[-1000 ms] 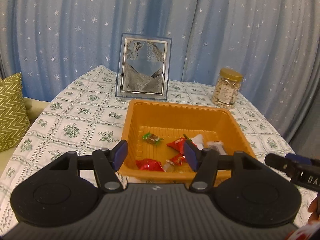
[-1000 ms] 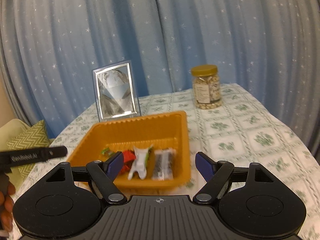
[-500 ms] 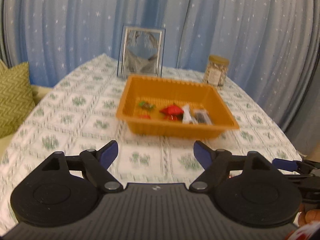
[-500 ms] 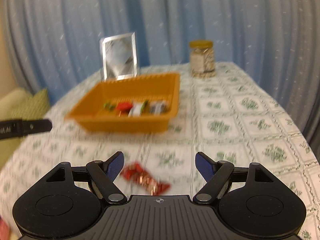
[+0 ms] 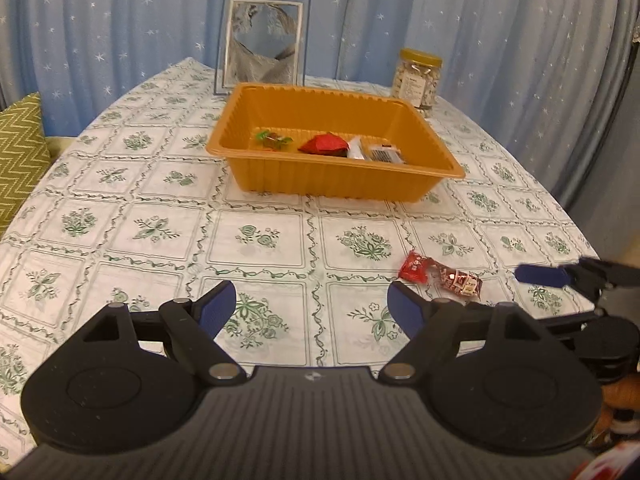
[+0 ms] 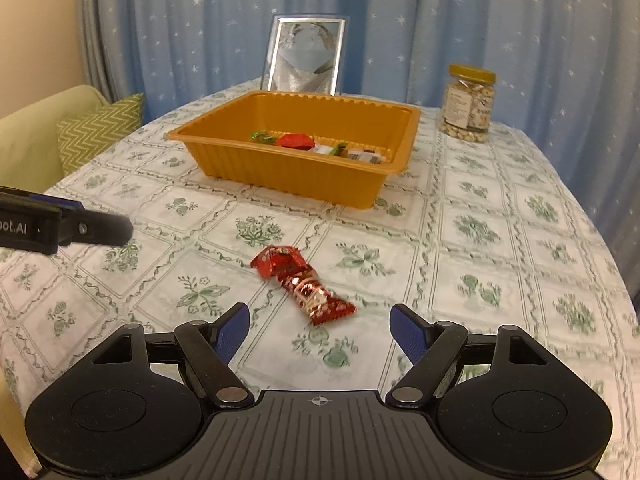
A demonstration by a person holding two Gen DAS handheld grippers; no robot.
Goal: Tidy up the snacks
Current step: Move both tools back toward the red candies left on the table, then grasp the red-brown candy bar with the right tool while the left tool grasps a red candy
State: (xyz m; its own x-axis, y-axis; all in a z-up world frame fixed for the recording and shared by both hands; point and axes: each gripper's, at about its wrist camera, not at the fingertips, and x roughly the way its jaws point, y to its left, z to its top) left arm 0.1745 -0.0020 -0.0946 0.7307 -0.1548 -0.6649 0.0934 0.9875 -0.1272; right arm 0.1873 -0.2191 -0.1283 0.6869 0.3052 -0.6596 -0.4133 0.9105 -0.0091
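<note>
An orange tray [image 5: 328, 184] [image 6: 288, 176] sits mid-table and holds several wrapped snacks [image 5: 326, 145] [image 6: 294, 141]. Two red wrapped candies lie on the tablecloth in front of it: one square [image 5: 414, 266] [image 6: 278, 259] and one long [image 5: 458, 280] [image 6: 316, 298]. My left gripper [image 5: 312, 308] is open and empty, above the cloth to the left of the candies. My right gripper [image 6: 320, 326] is open and empty, just behind the long candy. Each gripper's finger shows at the edge of the other's view [image 5: 542, 275] [image 6: 96, 228].
A framed picture [image 5: 262, 44] [image 6: 306, 56] stands behind the tray. A jar of nuts [image 5: 418, 80] [image 6: 468, 104] stands at the back right. A green zigzag cushion [image 5: 18, 152] [image 6: 98, 132] lies off the table's left edge. Blue starred curtains hang behind.
Both grippers have pulled back from the tray toward the table's near edge. The left gripper's jaws have opened wider. The two red candies have come into view on the cloth.
</note>
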